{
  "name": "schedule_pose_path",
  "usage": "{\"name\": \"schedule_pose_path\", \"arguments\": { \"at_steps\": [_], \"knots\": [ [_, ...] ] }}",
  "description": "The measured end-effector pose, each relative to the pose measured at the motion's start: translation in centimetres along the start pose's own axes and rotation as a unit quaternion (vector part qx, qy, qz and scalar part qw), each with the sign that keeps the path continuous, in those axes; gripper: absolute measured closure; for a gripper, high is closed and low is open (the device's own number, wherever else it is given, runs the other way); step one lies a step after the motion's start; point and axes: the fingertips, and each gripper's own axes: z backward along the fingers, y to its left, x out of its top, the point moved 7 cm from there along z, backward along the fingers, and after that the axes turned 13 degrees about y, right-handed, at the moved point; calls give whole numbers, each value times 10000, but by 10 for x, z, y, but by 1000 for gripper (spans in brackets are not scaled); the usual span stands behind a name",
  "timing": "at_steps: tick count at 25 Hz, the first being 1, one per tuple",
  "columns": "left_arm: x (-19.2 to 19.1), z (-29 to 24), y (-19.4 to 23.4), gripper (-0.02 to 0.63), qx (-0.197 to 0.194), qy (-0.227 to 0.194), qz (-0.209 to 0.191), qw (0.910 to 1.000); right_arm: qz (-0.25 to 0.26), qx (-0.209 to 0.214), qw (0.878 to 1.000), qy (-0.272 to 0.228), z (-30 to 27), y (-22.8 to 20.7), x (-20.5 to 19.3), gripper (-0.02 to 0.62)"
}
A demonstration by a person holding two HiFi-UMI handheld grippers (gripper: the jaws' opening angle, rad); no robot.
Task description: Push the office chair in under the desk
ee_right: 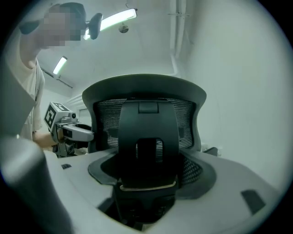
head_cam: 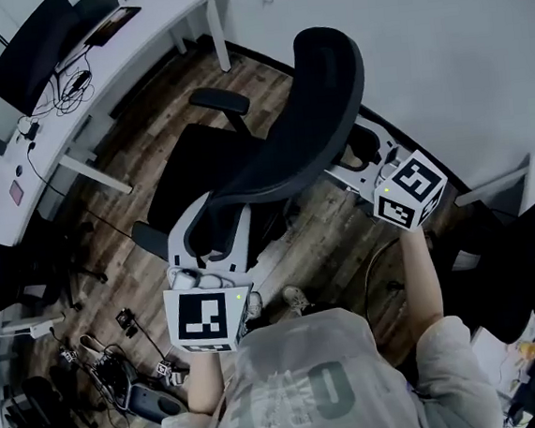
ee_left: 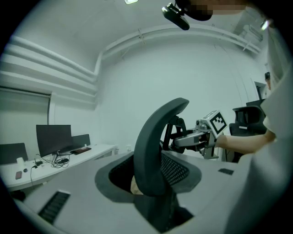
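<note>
The office chair [head_cam: 271, 151] stands on the wooden floor [head_cam: 147, 135], pulled clear of the white surface [head_cam: 139, 51] at upper left in the head view; no part of the chair is under the surface; the seat [head_cam: 198, 173] faces the surface, and the backrest [head_cam: 319, 109] is toward the person.

Left tongs [head_cam: 215, 232]: positioned at the lower edge of the backrest as the head view shows it; released; the left gripper view shows the backrest's rim edge-on, rising between the two jaws, with a dark gap on one side of it.

Right tongs [head_cam: 360, 152]: positioned at the opposite edge of the backrest, near the white wall [head_cam: 440, 51]; released and spread wide; the right gripper view shows the rear of the backrest, its central spine between the jaws, with clearance on both sides.

A dark monitor [head_cam: 30, 48] rests on the surface, well apart from the chair; cables [head_cam: 67, 86] lie beside it.
</note>
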Motion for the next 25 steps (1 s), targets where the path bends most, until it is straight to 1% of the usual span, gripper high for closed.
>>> {"name": "schedule_pose_path", "arguments": {
  "at_steps": [3,7,10,12,19,23,25],
  "knots": [
    [-4,2,-2,417,313,165,70,9993,62,-37,10000,3,1,6,-1,285],
    [-5,2,-8,399,754,380,130,9963,84,-153,9997,-176,9,15,-7,284],
    [-5,4,-8,391,922,541,246,9940,24,-272,9993,-243,12,23,-13,285],
    [-5,5,-7,385,1020,530,248,9931,3,-380,9990,-225,14,28,-13,284],
    [-9,6,7,365,1172,507,270,9914,-120,-670,9976,-99,7,45,-11,284],
    [-7,3,14,362,1148,496,252,9918,-159,-849,9962,-143,4,45,-8,284],
    [-7,1,24,362,1121,467,311,9921,-156,-905,9957,-68,-3,48,-4,285]
  ]
}}
